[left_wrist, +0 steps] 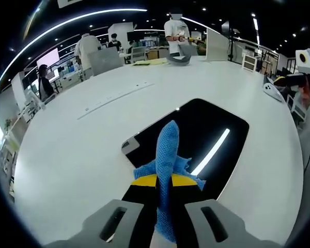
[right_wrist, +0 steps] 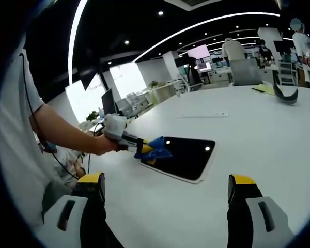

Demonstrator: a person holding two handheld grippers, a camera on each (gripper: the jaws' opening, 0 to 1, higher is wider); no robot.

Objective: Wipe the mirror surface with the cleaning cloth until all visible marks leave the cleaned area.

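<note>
Left claw: jaws pressed together on the blue cleaning cloth, yellow-tipped pads either side of the fabric; cloth stands up in a narrow fold past the tips and bunches out at both sides. Cloth edge lies over the near end of the mirror, a dark rounded-corner panel lying flat on the white counter, reflecting a bright ceiling strip light. In the right gripper view the same left claw comes in from the left, held by a person's hand with bare forearm and white sleeve, cloth resting on the mirror's left end. Right claw: jaws spread wide, nothing between them, held above the counter on the near side of the mirror, apart from it. Further out on the counter: a grey curved object beside a yellow sheet, far end. Beyond, open office with desks, monitors, several people standing, long ceiling light strips
</note>
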